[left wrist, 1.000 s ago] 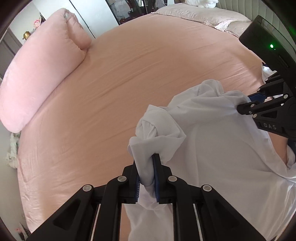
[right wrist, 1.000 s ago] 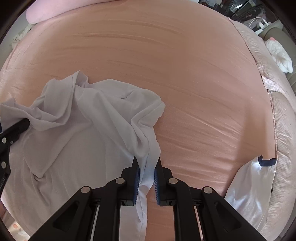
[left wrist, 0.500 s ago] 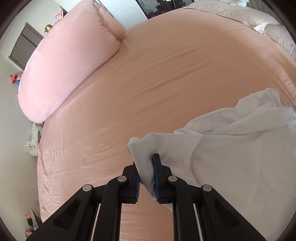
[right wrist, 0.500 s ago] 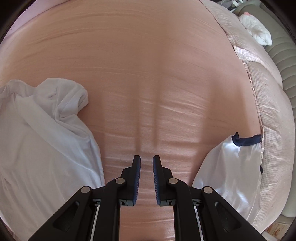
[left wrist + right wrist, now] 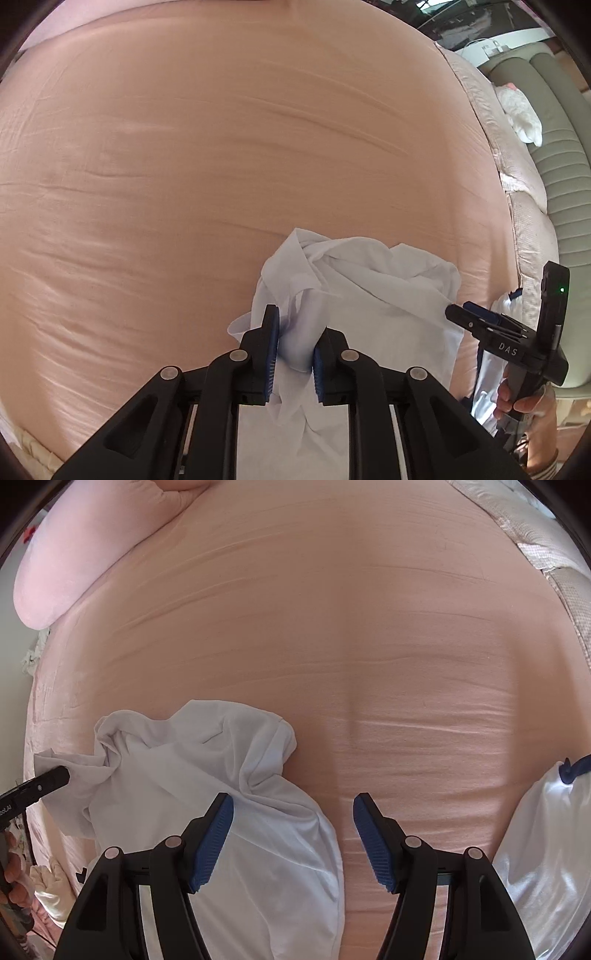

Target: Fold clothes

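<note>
A crumpled white shirt (image 5: 369, 291) lies on the pink bed sheet (image 5: 207, 155) near the front edge. My left gripper (image 5: 295, 345) is shut on a bunched fold of the white shirt, with cloth between its blue pads. In the right wrist view the same shirt (image 5: 192, 771) lies at lower left, and my right gripper (image 5: 291, 836) is wide open and empty, its left finger over the shirt's edge and its right finger over bare sheet. The right gripper also shows in the left wrist view (image 5: 476, 315).
A second white garment with a dark blue collar (image 5: 543, 830) lies at the bed's right edge. A big pink pillow (image 5: 85, 550) lies at the far left. A beige quilted cover (image 5: 517, 173) and a padded headboard (image 5: 554, 140) run along the right.
My right gripper has let go of the shirt and opened wide. The left gripper has swung round with its fold, and the shirt now lies more bunched.
</note>
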A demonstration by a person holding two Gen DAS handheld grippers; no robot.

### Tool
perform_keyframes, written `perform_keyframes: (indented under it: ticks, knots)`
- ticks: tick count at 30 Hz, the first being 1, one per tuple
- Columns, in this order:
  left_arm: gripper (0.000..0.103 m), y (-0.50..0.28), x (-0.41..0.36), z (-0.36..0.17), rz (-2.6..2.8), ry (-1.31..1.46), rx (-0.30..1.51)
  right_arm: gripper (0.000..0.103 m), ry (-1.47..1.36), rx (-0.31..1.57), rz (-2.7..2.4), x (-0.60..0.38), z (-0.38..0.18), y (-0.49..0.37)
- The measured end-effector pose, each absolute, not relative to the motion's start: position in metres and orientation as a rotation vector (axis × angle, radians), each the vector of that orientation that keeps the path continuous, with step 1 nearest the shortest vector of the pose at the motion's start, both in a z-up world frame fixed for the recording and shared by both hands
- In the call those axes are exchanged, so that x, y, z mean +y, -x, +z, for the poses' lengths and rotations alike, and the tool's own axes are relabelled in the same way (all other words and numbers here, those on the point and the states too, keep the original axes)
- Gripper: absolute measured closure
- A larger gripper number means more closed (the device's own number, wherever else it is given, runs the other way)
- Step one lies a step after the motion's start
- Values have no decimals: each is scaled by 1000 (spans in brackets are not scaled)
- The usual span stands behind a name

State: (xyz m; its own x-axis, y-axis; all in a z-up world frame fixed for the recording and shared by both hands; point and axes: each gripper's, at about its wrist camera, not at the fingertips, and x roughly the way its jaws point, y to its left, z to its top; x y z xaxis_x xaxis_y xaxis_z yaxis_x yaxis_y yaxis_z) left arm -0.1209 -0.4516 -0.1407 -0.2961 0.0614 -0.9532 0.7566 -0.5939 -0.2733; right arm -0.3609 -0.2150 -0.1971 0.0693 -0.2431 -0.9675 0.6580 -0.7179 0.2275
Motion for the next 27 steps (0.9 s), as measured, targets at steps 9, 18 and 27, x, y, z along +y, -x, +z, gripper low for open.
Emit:
perform_keyframes:
  ticks: [9,18,27]
  knots:
    - [46,118,-433,-120,-1903,-1479,1084,34,-1766,377,-1679,-235,-209,351]
    - [45,128,-414,-143,-1845,-1517,1095,26,-1753,315,-1722,-257,-216,332]
    - [45,128,-406,-166,-1814,-1511,1005,26,-1796,54,-1758,-257,-210,334]
